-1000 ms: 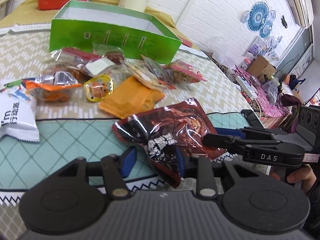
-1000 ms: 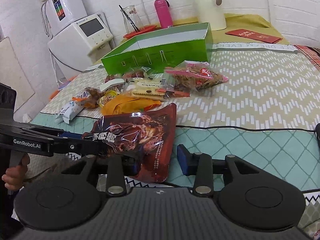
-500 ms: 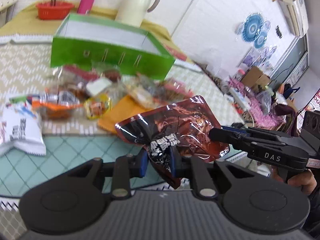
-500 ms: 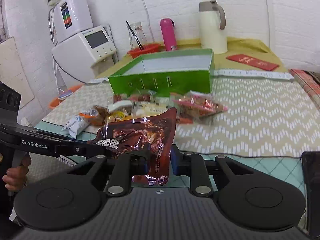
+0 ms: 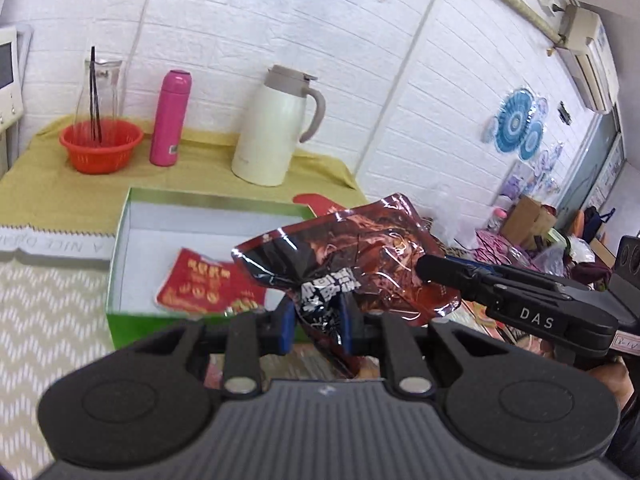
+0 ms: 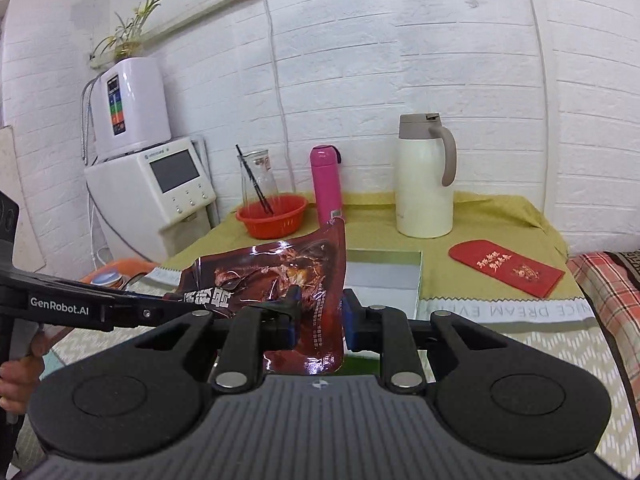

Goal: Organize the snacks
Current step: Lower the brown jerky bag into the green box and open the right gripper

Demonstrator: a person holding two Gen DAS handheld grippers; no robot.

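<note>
Currently: Foil Snack Pouch Held at Both Ends, Clear of the Table

Both tools are closed on one item. The left gripper [image 5: 316, 322] has its blue pads pinched tight on the crumpled lower corner of the dark red snack pouch [image 5: 360, 256], near the black label. The right gripper [image 6: 320, 312] clamps the opposite edge of the same pouch [image 6: 288, 276], its pads pressing the film from either side. Neither tool carries anything else.

Location: the pouch hangs in the air between the two tools, in front of and above the green box [image 5: 120, 240], whose white interior already holds a red packet [image 5: 200, 280]. A white jug [image 5: 272, 128], pink flask [image 5: 170, 118] and red basket [image 5: 100, 146] stand behind the box on the yellow cloth, well apart from the load.

Handling assessment: the pouch appears light, and its film soft and glossy; it creases and bunches where pinched and sags between the two holds, so it will not keep its shape if one side is let go. The slick surface suggests a risk of slipping under a shallow bite. Contents look flat and probably tolerate pressure, though that cannot be confirmed. The best purchase, in my judgement, is on the sealed margins and corners, as now, not the filled centre.
</note>
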